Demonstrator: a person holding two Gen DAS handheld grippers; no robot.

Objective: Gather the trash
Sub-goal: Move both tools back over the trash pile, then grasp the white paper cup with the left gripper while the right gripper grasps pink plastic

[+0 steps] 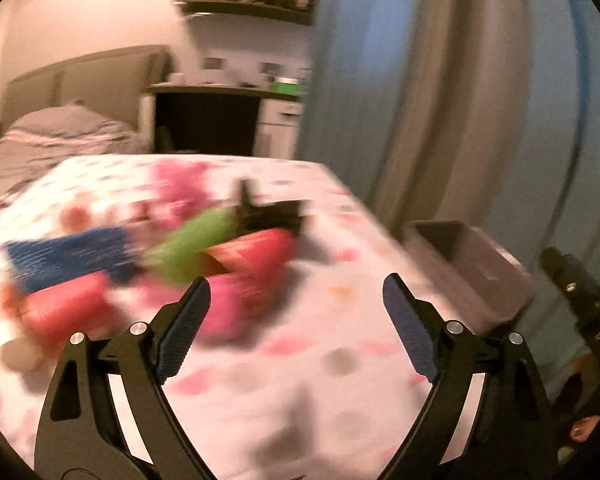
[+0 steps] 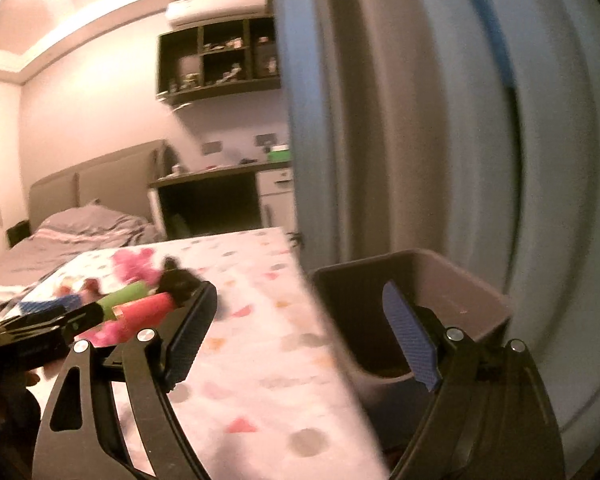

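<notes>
Coloured trash items (image 1: 204, 256) lie clustered on the dotted tablecloth (image 1: 300, 360), none visibly collected. The grey bin (image 2: 452, 304) stands just beside the table edge. Left gripper (image 1: 296, 320) and right gripper (image 2: 300, 332) both spread wide, empty. Collection appears barely begun.

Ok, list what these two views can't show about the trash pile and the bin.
- Trash pile, left wrist view: motion blur smears the coloured pieces, so what each one is stays unclear.
- Trash pile, right wrist view: small, partly behind the left gripper.
- Bin, right wrist view: its floor is dark, partly behind the right gripper.
- Bin, left wrist view: blurred.
</notes>
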